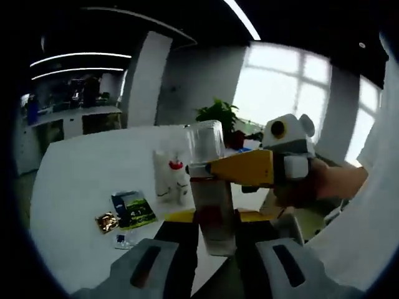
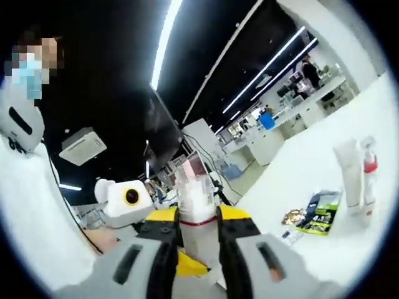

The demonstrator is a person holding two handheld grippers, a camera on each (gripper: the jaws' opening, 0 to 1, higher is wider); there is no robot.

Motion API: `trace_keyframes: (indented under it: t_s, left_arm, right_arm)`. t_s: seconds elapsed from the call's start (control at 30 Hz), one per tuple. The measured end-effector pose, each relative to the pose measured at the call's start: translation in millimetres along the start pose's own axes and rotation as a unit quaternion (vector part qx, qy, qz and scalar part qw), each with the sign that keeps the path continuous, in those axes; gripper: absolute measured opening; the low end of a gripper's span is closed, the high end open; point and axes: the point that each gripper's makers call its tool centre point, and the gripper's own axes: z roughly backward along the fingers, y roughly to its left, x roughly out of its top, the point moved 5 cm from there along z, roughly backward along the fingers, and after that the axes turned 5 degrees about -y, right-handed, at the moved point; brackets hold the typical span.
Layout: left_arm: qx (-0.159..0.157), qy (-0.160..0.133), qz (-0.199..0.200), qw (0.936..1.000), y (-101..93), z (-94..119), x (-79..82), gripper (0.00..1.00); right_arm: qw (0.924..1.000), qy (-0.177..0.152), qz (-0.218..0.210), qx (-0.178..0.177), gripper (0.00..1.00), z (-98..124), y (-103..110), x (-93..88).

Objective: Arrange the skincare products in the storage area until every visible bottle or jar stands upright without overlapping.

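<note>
— While lifted above the white table (image 1: 75, 180), where is the bottle (image 1: 211, 187)?
— Clamped between both grippers: left gripper (image 1: 215, 240) low, right gripper (image 2: 198, 233) near its clear cap (image 1: 206, 142). A tube (image 2: 349, 174) and sachets (image 1: 132, 208) remain on the table.

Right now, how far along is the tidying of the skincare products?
Done: a white tube and a red-collared white spray bottle stand upright on the white table. In hand: both grippers, left and right, grip one clear-capped bottle held off the table. Left: setting it down upright; flat sachets lie nearby.
</note>
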Motion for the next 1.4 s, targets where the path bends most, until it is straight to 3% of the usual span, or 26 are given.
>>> trace_keyframes:
  t_s: [0.07, 0.13, 0.3, 0.43, 0.53, 0.6, 0.7, 0.73, 0.87, 0.97, 1.03, 1.27, 1.4]
  left_arm:
    - [0.029, 0.016, -0.026, 0.9991, 3.9, -2, -2.7, 0.18]
    - [0.054, 0.02, -0.036, 0.9977, 6.1, -4, -3.7, 0.18]
    - [0.064, 0.025, -0.048, 0.9965, 3.7, -7, -7.4, 0.18]
    - [0.067, 0.053, -0.102, 0.9912, 6.5, -10, -9.3, 0.18]
    - [0.057, 0.056, -0.088, 0.9929, 5.1, -15, -10.9, 0.19]
    - [0.042, 0.057, -0.079, 0.9944, 2.2, -16, -12.5, 0.19]
    - [0.009, 0.064, -0.085, 0.9943, -2.8, -19, -17.2, 0.2]
    - [-0.015, 0.071, -0.077, 0.9944, -6.3, -20, -20.1, 0.21]
    - [-0.058, 0.082, -0.061, 0.9932, -7.0, -23, -22.6, 0.21]
    - [-0.099, 0.086, -0.047, 0.9902, -8.3, -26, -21.7, 0.21]
    - [-0.129, 0.092, -0.041, 0.9866, -9.6, -29, -22.5, 0.21]
    - [-0.198, 0.085, -0.032, 0.9759, -17.5, -34, -19.8, 0.21]
    - [-0.229, 0.073, -0.035, 0.9701, -19.1, -34, -14.5, 0.2]
  right_arm:
    - [0.9973, 0.03, -0.025, -0.063, 0.23, 1, -7, -3.2]
    - [0.9946, 0.031, -0.009, -0.099, 0.22, 2, -10, -1.6]
    - [0.9922, 0.041, 0.008, -0.118, 0.21, 4, -12, -2.9]
    - [0.9885, 0.032, -0.012, -0.147, 0.22, 6, -21, -4.8]
    - [0.9872, 0.013, -0.036, -0.155, 0.19, 8, -23, -3.3]
    - [0.9876, 0.02, -0.035, -0.152, 0.19, 11, -24, -4.1]
    - [0.991, 0.03, -0.008, -0.13, 0.18, 15, -23, -5.0]
    - [0.9919, 0.036, 0.009, -0.122, 0.18, 16, -23, -5.6]
    - [0.993, 0.059, 0.059, -0.084, 0.18, 20, -22, -7.1]
    - [0.9888, 0.087, 0.117, -0.032, 0.18, 24, -17, -5.7]
    - [0.9871, 0.095, 0.129, -0.002, 0.18, 26, -14, -5.5]
    - [0.9833, 0.11, 0.12, 0.082, 0.18, 38, -16, 0.2]
    - [0.9846, 0.101, 0.083, 0.116, 0.18, 42, -21, 7.2]
